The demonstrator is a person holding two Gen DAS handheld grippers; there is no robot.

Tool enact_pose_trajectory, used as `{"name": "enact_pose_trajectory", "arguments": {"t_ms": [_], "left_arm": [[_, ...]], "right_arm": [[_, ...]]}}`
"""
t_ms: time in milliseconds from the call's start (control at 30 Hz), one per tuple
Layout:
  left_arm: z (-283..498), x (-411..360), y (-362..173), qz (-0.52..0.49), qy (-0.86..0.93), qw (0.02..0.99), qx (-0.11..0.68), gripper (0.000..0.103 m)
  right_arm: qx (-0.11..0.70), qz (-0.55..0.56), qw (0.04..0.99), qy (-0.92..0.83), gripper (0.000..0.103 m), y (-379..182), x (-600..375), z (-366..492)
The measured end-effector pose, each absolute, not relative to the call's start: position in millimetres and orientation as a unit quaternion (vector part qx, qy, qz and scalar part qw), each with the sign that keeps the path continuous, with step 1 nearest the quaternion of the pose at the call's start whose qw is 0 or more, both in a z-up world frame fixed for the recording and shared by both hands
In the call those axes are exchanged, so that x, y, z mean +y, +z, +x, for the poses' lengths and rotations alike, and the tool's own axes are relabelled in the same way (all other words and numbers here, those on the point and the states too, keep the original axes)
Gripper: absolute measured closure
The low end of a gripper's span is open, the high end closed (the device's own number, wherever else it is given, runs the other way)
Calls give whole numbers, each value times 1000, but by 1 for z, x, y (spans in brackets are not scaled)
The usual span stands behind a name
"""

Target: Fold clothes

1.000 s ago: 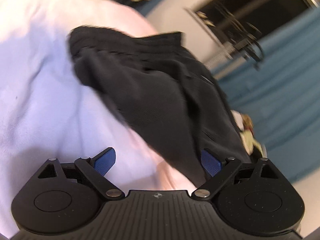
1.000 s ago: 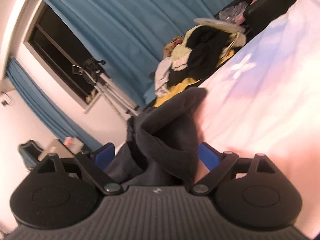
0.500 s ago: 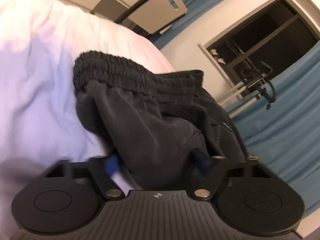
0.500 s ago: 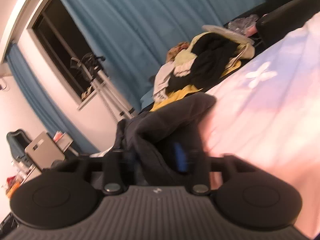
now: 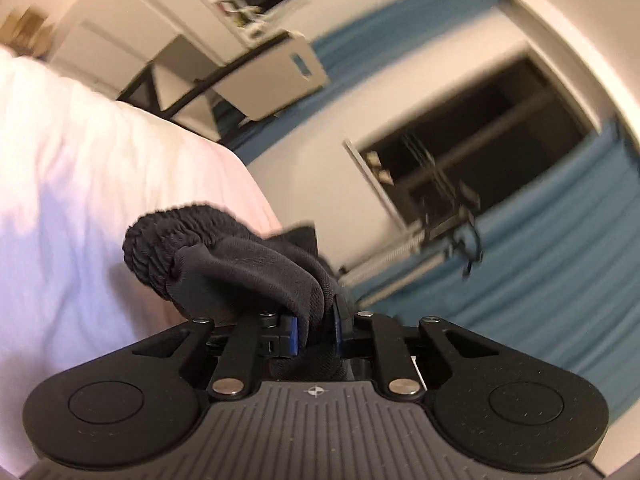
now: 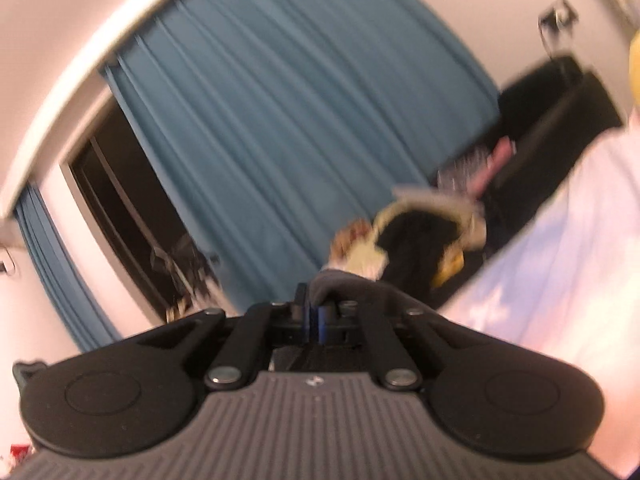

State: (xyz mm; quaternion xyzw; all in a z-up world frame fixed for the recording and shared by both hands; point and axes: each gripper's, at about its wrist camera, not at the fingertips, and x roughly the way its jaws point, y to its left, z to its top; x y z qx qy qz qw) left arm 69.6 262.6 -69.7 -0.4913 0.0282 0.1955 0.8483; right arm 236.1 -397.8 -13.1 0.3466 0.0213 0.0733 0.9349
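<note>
The left claw (image 5: 316,330) is clamped tight on a bunch of dark grey shorts (image 5: 240,268), its blue pads pressed into the fabric from both sides. The gathered elastic waistband (image 5: 160,236) bulges out to the left of the grip, lifted above the white bed (image 5: 80,180). Behind it stand a pale chair back (image 5: 280,80), a dark window (image 5: 480,140) and blue curtains (image 5: 560,260).

The right claw (image 6: 313,322) is nearly closed as well, with a thin fold of the same dark cloth (image 6: 344,284) pinched between its pads and draped over its right side. That view is blurred. Beyond it a heap of mixed clothes (image 6: 416,240) lies near the far edge of the bed (image 6: 560,260), with a black seat (image 6: 552,120) behind it and a long blue curtain (image 6: 300,120) covering the wall.
</note>
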Motion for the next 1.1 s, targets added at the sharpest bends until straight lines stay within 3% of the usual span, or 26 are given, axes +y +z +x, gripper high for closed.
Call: {"name": "enact_pose_trajectory", "arguments": {"t_ms": [67,133,300,433,500,567,600,833,1100], "left_arm": [[58,283,-68,-524,194,829,22,84],[61,293,-77,-535,197,819,63,84],[75,295,-103,-536,211,807,130,82],[78,285,-100,-506,219,823,139,73],[74,279,-97,-496,217,828,143,51],[71,274,-93,-486,215,834,147,37],[69,271,-92,-481,214,837,148,32],[43,248,-99,-527,168,812,186,29],[44,242,-115,-539,182,797,204,30]], "right_arm": [[0,334,941,53,98,-2,-399,223],[12,303,952,29,97,-3,-396,221],[138,248,959,-1,93,-53,-394,249],[187,265,946,-1,65,-79,-406,262],[191,297,936,3,47,-83,-415,260],[189,339,922,19,32,-81,-425,252],[187,351,917,21,29,-78,-429,245],[196,435,879,-4,24,-64,-441,184],[212,611,753,-119,24,-115,-479,147]]}}
